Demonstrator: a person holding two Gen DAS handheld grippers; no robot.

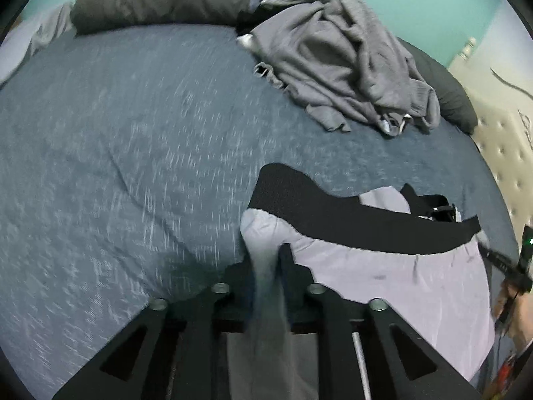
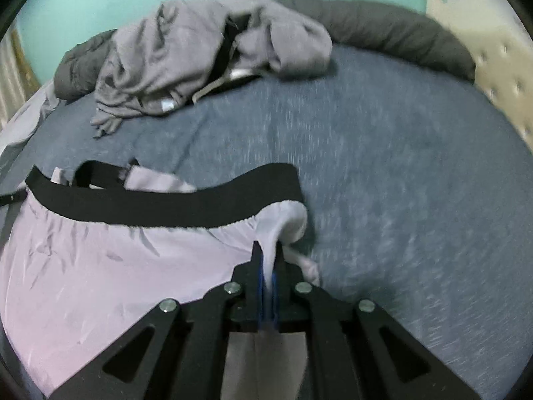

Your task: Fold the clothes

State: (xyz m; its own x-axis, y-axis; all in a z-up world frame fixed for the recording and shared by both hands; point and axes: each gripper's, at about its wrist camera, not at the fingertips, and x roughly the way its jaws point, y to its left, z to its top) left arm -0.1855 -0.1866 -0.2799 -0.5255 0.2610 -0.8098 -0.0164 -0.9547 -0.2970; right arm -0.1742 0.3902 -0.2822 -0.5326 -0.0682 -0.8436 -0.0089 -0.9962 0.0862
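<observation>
So both grippers have a pinch on the same garment right now, the light lilac shorts (image 2: 100,266) with the wide black waistband (image 2: 166,206), spread on the blue bed (image 1: 116,166). In the left wrist view the left gripper (image 1: 266,260) sits at the lower middle, nearly closed on a bunched side edge of the fabric just under the waistband. The right gripper (image 2: 268,256) does the same at the opposite side, its fingers squeezed almost together with a thin fold of cloth between them.

Looks like the grab step of the fold: edges are secured, nothing folded over yet. Next move probably needs both hands lifting together and carrying the cloth evenly so it doesn't slip or skew. The crumpled grey pile (image 1: 339,66) waits in the upper right.
</observation>
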